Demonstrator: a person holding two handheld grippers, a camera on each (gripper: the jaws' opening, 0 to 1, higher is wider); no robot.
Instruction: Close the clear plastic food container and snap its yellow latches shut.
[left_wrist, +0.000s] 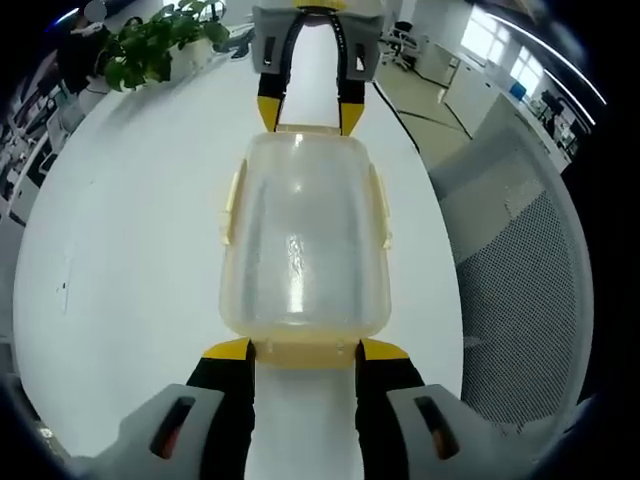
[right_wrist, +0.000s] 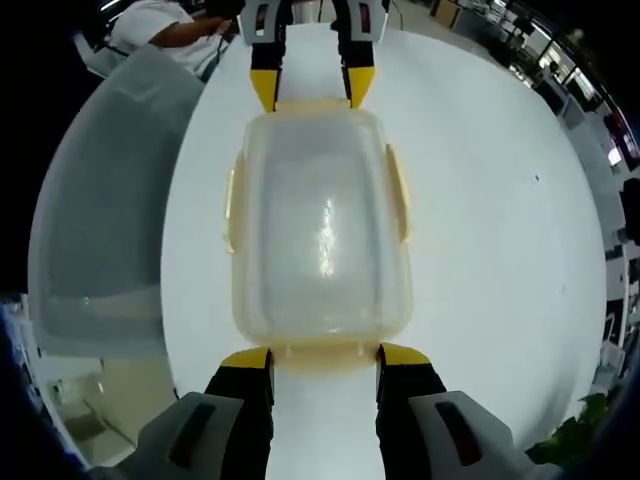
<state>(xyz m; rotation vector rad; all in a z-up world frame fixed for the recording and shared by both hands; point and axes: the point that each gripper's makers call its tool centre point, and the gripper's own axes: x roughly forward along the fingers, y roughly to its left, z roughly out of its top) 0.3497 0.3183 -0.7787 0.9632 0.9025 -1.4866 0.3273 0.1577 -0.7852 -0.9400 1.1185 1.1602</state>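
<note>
A: Where does the clear plastic food container (left_wrist: 303, 235) sit?

B: It lies on the round white table (left_wrist: 140, 250), lid on, directly between the two grippers. In the left gripper view its near end meets the left gripper (left_wrist: 304, 352), and the right gripper (left_wrist: 309, 112) comes in at the far end. The right gripper view shows the same container (right_wrist: 320, 230) on the table (right_wrist: 490, 210), with the right gripper (right_wrist: 325, 357) at the near end and the left gripper (right_wrist: 311, 88) at the far end.

A: How do the jaws stand?

B: Both grippers are spread. Each pair of yellow-tipped jaws flanks the yellow latch at its end: the near-end latch (left_wrist: 305, 351) in the left gripper view, the other end's latch (right_wrist: 323, 352) in the right gripper view. The tips are right at the container's end wall, and neither pair pinches anything.

A: And the side latches?

B: A pale yellow latch (left_wrist: 380, 205) runs along each long side, close to the wall; whether they are snapped cannot be told.

A: What else is around?

B: A green plant (left_wrist: 155, 42) at the table's far edge, and a grey mesh chair (left_wrist: 520, 270) beside the table.
</note>
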